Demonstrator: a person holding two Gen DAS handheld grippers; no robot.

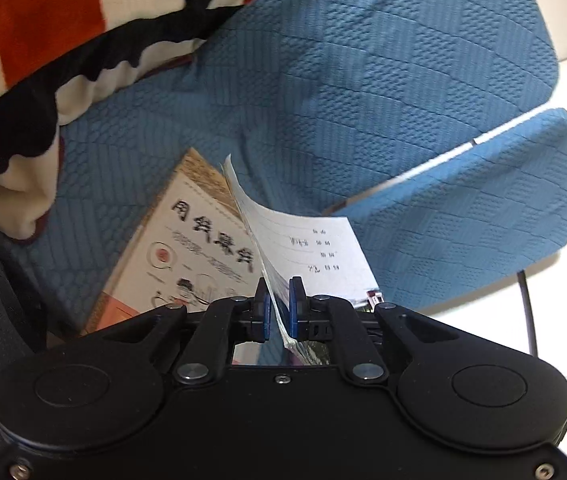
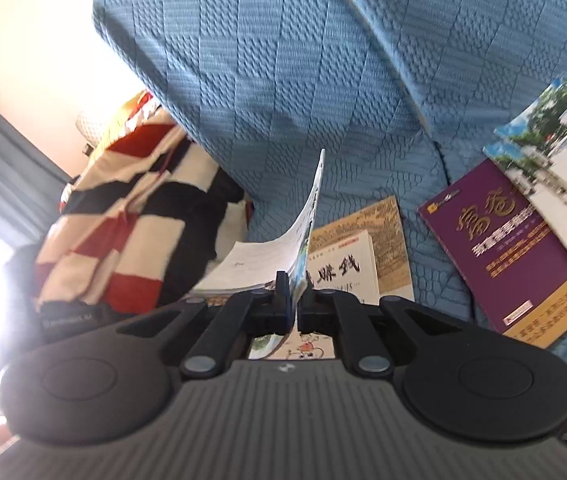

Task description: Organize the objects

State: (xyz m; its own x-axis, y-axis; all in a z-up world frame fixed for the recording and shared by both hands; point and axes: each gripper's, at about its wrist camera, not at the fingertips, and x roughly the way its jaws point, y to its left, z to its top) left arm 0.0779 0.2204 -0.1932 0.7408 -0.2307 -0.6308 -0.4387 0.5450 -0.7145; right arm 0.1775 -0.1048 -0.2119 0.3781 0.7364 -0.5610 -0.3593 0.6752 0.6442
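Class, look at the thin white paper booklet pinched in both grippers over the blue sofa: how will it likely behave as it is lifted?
The thin white paper booklet probably flops: its page already curls upward from the left gripper. It looks light, being only a few sheets. It may tear or crease where the right gripper pinches its edge.

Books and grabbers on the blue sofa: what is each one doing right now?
thin booklet: held up, bent, pinched by both grippers.
left gripper: shut on booklet.
right gripper: shut on booklet.
white-cover book: lying flat.
purple book: lying flat, another book overlapping it.
striped blanket: crumpled.
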